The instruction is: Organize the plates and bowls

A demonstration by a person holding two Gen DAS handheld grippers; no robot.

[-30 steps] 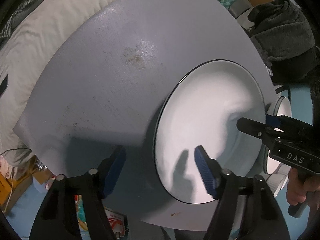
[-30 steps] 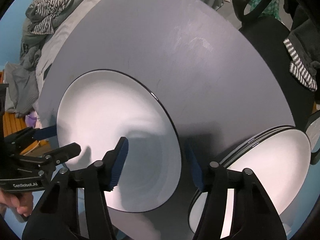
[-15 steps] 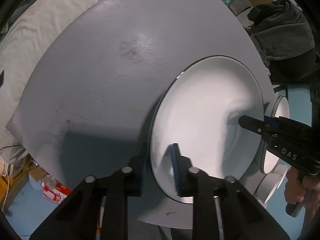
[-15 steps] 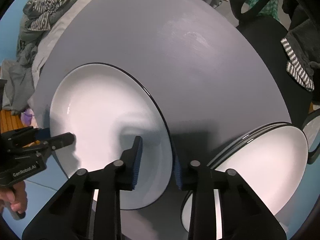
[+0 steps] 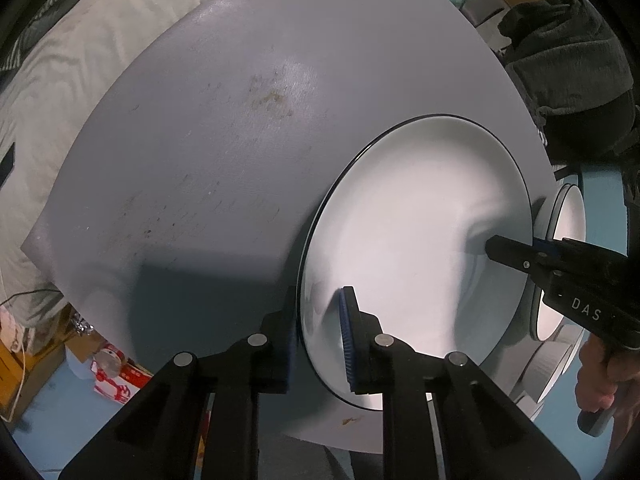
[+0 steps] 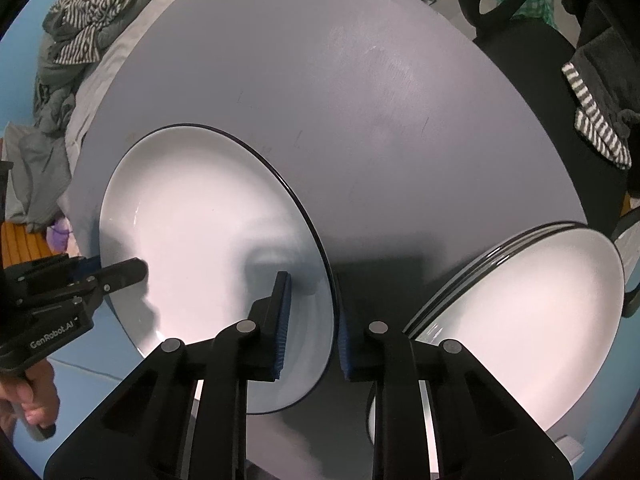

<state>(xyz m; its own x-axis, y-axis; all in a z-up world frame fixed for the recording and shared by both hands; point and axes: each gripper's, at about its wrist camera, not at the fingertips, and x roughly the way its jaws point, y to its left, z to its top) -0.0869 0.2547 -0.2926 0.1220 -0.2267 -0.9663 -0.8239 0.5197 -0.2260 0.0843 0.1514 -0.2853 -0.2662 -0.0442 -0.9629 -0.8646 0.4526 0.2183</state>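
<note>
A white plate [image 5: 420,220] [image 6: 200,220] with a thin dark rim lies on the grey table [image 5: 200,140] [image 6: 320,80]. My left gripper [image 5: 318,300] is shut on its left rim, one blue pad on the white face and the other under the edge. From the opposite side my right gripper [image 6: 311,280] straddles the right rim; its jaws are closing, with the rim between the pads and pinched by them. Each gripper also shows in the other's view: the right gripper [image 5: 496,246] and the left gripper [image 6: 136,268]. A stack of matching plates [image 6: 520,320] [image 5: 568,220] sits just right of the plate.
Pale bedding [image 5: 60,80] and striped clothes [image 6: 80,8] lie beyond the table's left edge. A black chair [image 6: 520,20] with dark clothing [image 5: 568,60] stands at the far right. Boxes [image 5: 112,368] sit on the blue floor. A person's hand [image 5: 600,380] holds the right gripper's handle.
Both grippers went from wide open astride the plate's rims to closed on them. The plate has hardly shifted on the table.
</note>
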